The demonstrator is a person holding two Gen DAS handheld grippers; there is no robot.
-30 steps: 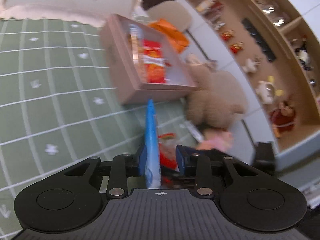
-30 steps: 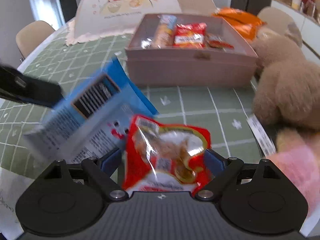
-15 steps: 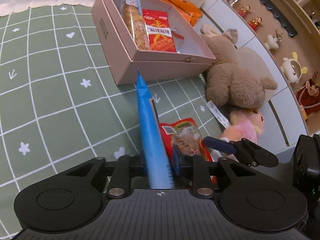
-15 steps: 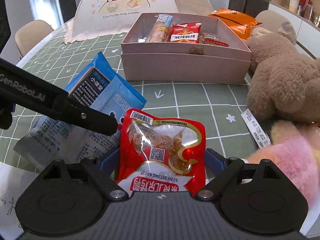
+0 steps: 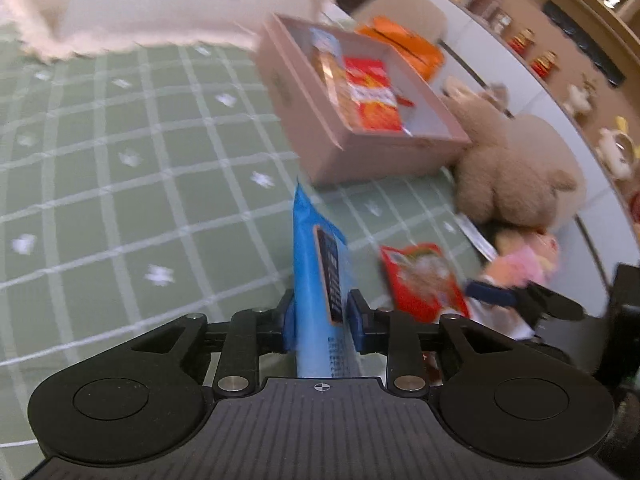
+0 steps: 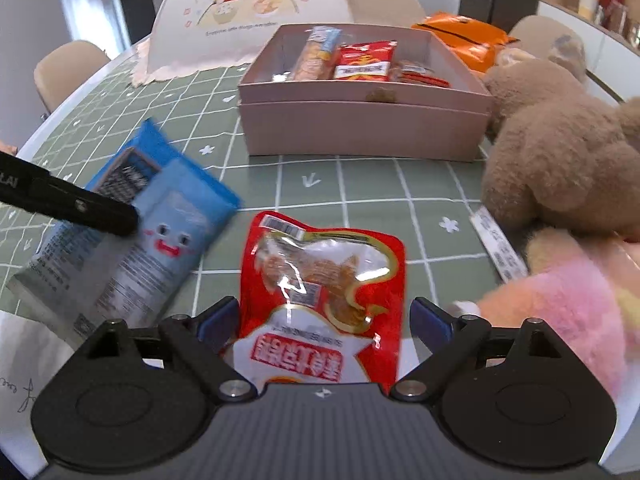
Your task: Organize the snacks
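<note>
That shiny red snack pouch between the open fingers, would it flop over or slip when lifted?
The glossy red plastic snack pouch is thin film with creases, so it would probably sag if pinched at one edge. Its glare suggests a slick surface that might slide between the right hand-held gripper pads. It looks flat, so it is probably light.

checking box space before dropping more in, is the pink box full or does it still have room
Still has room. The pink box holds a few packets along its far-left side; bare floor shows near its right wall.

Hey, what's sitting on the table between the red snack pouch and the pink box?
Nothing. In the right wrist view, only bare green checked tablecloth lies between the red snack pouch, which sits between the right gripper's open fingers, and the pink box.
</note>
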